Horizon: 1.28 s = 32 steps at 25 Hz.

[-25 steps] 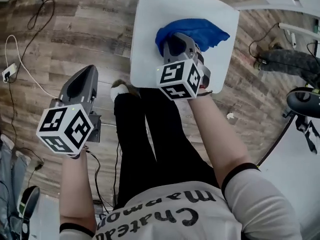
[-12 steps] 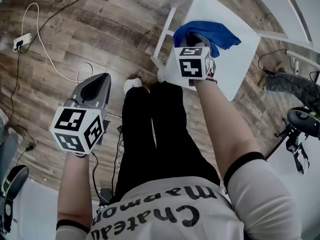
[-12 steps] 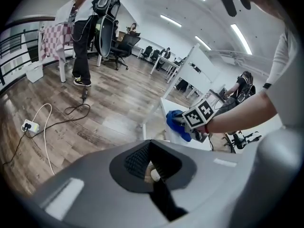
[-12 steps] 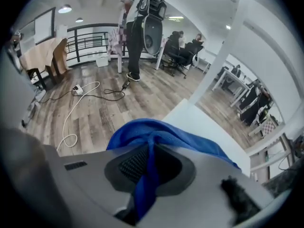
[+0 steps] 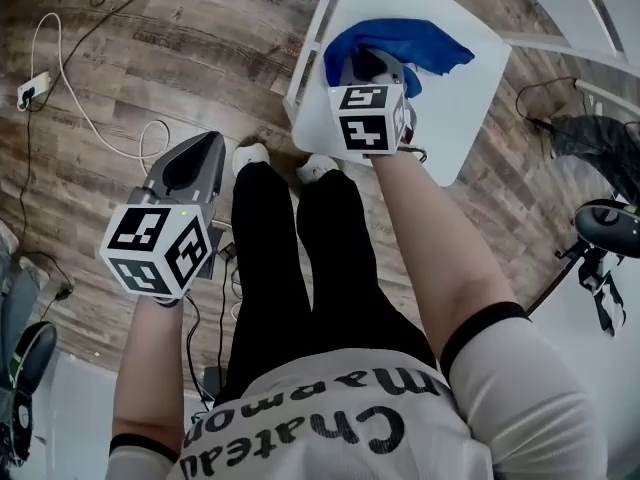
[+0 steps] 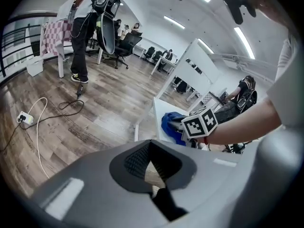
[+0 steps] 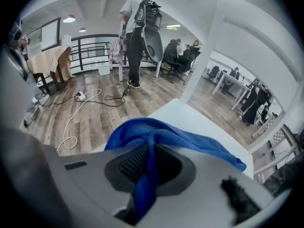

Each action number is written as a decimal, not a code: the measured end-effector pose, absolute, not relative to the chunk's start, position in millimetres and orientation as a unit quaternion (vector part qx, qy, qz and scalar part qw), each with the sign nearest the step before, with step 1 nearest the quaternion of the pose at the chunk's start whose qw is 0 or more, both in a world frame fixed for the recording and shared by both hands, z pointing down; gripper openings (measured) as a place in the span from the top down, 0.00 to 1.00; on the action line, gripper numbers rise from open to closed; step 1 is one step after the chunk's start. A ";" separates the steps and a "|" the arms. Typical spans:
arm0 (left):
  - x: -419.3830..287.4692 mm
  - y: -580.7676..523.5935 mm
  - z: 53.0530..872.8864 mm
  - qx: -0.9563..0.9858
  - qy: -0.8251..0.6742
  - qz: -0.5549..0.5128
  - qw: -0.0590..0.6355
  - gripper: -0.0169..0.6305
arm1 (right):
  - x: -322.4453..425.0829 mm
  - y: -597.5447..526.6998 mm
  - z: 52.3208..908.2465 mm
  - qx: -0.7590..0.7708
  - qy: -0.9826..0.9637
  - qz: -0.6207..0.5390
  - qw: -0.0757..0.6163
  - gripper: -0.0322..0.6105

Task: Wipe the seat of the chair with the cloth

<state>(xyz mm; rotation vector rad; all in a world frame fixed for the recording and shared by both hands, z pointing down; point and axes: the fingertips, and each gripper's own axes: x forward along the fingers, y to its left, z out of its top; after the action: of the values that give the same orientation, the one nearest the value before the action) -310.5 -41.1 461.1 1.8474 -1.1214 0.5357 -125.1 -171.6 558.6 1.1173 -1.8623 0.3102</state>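
The white chair seat (image 5: 460,98) lies at the top of the head view, with the blue cloth (image 5: 420,40) spread on it. My right gripper (image 5: 365,68) presses down on the seat, shut on a bunched fold of the cloth. In the right gripper view the cloth (image 7: 166,134) runs down between the jaws of the right gripper (image 7: 147,170) and fans out over the seat (image 7: 199,122). My left gripper (image 5: 190,163) hangs over the wooden floor to the left of the legs, shut and holding nothing. From the left gripper view the cloth (image 6: 171,125) and seat (image 6: 159,113) show to the right.
The person's black-clad legs and white shoes (image 5: 250,156) stand at the seat's near edge. A white cable (image 5: 75,98) and power strip (image 5: 28,90) lie on the floor at left. A dark wheeled base (image 5: 605,218) sits at right. A standing person (image 7: 135,37) is far behind.
My right gripper has dragged the cloth a short way across the seat, and the head view has shifted. The left gripper has stayed in about the same place.
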 end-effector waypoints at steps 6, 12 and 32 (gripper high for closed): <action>-220.3 -37.1 472.5 0.746 -0.414 0.217 0.475 0.96 | -39.7 -161.9 562.9 0.454 -0.752 0.157 0.452 0.88; -152.4 -39.6 468.4 0.769 -0.381 0.243 0.452 0.96 | 55.3 -146.3 562.6 0.502 -0.720 0.179 0.444 0.88; -63.3 -11.2 470.0 0.802 -0.311 0.253 0.443 0.96 | 186.4 -97.6 564.6 0.524 -0.672 0.196 0.485 0.88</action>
<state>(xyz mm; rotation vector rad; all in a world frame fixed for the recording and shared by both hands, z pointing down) -63.3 -11.2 470.0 1.9882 -0.7718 0.6284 186.4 -97.6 564.6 1.2765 -1.6345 0.4781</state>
